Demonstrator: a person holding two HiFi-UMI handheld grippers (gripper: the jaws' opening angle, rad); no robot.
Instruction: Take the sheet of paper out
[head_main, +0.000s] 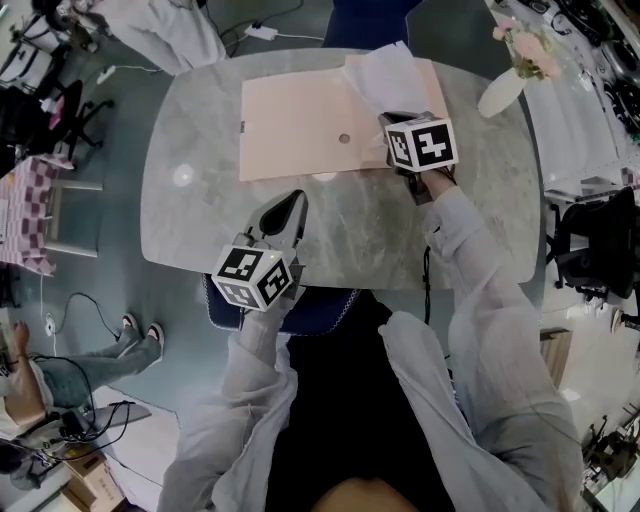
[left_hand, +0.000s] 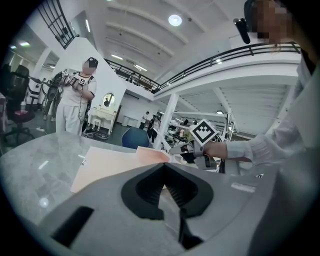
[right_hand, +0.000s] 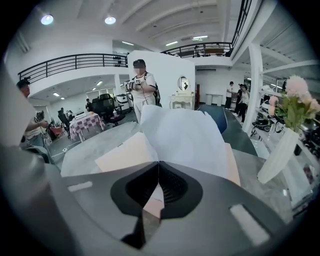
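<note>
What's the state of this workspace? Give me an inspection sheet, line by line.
Surface: grey marble table, rounded corners.
Job's things: peach folder flat on the table; white sheet of paper standing up over its right end.
Clutter: white vase with pink flowers, right of the folder.
Grippers: right hand-held gripper shut on the sheet's edge; left hand-held gripper shut, empty, over bare table near the folder's front edge.
Cables: loose cables on the floor left of the table.
Surroundings: checked-cloth table, black office chair, bystander standing beyond the table.
</note>
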